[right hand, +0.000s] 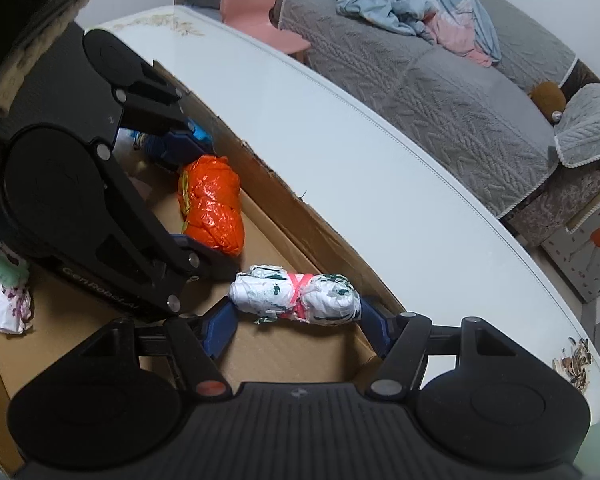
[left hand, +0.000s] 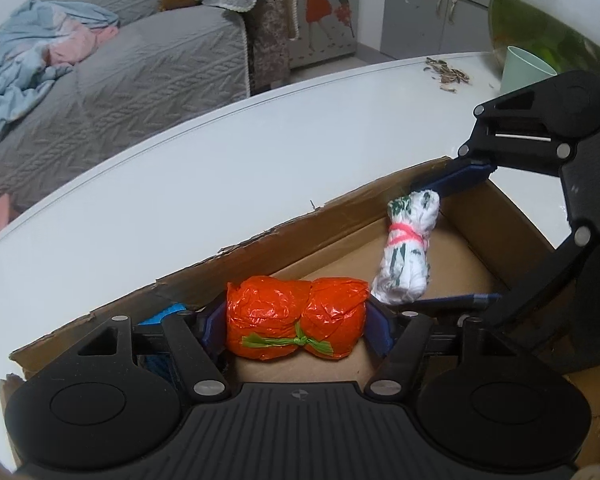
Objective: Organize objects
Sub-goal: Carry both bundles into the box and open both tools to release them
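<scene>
One orange bundle (left hand: 296,322) and one white bundle (right hand: 296,295) (both in a cardboard box (left hand: 284,236)).

L tool (left hand: 296,328) angled down, pads on a bundle, R tool (right hand: 296,320) likewise, side by side

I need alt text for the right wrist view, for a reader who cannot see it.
The right tongs reach into a cardboard box on a white table, their blue pads at both ends of a white bundle tied with pink band. Beside it, the left tongs bracket an orange bundle.
</scene>
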### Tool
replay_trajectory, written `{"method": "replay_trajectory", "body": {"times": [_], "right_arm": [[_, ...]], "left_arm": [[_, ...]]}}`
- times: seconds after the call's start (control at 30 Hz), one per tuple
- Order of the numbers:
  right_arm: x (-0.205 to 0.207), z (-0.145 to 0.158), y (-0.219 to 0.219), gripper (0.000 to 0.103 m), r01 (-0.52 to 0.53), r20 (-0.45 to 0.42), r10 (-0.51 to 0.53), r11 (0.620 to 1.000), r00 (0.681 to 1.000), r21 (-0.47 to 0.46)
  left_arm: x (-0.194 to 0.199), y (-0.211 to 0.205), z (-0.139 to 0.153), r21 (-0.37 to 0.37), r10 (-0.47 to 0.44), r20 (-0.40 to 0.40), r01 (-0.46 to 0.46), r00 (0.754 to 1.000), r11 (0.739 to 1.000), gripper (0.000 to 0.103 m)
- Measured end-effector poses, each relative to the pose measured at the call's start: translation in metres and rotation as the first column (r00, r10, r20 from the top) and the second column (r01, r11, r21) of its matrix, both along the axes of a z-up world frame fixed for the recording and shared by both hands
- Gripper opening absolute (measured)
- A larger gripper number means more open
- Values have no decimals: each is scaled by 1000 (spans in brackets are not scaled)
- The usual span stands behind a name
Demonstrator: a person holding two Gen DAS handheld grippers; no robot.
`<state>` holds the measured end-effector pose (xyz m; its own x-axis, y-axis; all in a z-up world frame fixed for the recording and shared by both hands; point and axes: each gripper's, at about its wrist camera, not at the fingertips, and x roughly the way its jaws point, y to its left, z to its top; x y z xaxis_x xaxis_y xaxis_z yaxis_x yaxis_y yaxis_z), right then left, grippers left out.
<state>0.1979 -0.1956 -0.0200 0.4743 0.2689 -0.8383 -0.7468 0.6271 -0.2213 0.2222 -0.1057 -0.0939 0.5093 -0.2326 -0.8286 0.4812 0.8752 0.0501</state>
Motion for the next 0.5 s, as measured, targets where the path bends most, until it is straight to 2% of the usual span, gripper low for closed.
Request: {"method": "replay_trajectory", "body": {"times": [0.07, 0.17, 0.23, 0.3, 0.5], "right_arm": [[0, 1, -1, 64, 4, -1, -4, 1000, 1000, -2], [8, 0, 3, 70, 7, -1, -7, 1000, 1000, -13], [7, 0, 4, 81, 5, -2, -5, 1000, 1000, -23], [9, 0, 4, 86, 8, -5, -8, 1000, 1000, -21], [2, 2, 8, 90, 5, -20, -6, 998, 1000, -56]], "left_arm": [[2, 3, 0, -2, 21, -8, -21, 1000, 1000, 78], [4, 6, 0, -12, 50, -24, -50, 998, 999, 85], [7, 9, 0, -22, 63, -31, -63, 998, 998, 86], [7, 10, 2, -36, 70, -37, -71, 997, 997, 88], [2, 11, 7, -45, 123, -82, -127, 989, 991, 95]]}}
